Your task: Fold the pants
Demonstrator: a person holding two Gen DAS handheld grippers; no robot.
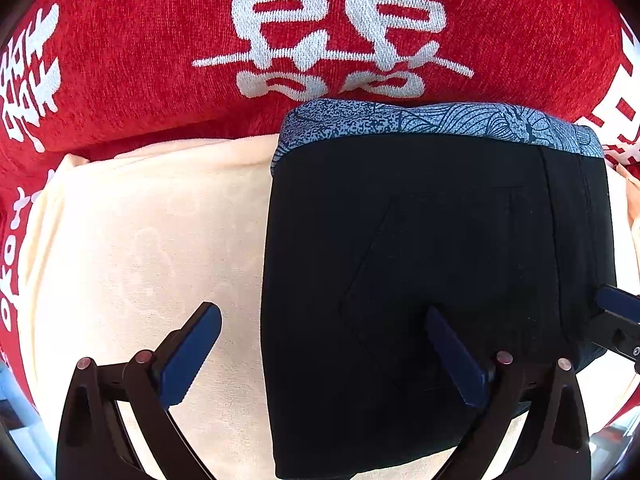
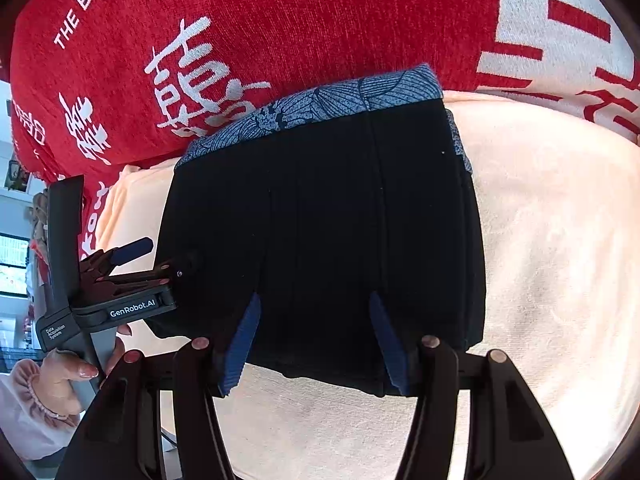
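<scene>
The black pants [image 1: 440, 220] lie folded into a compact rectangle, with the blue patterned waistband [image 1: 440, 120] at the far end. My left gripper [image 1: 322, 310] points straight down and is open, one finger over the towel and the other over the pants' left part. The right wrist view shows the same pants [image 2: 320, 200] and waistband [image 2: 320, 100]. My right gripper [image 2: 315, 300] stands open above the pants' near edge, its pads apart and not pressing the cloth. The left gripper [image 2: 164, 256] hovers at the pants' left side, and the right gripper's finger [image 1: 616, 304] shows at their right edge.
The pants rest on a cream towel [image 1: 140, 240] [image 2: 540, 240] spread over a red blanket [image 1: 140, 60] [image 2: 320, 20] with white lettering. A person's hand [image 2: 68, 372] with a pink cuff holds the left gripper's handle. A room with windows shows at the far left.
</scene>
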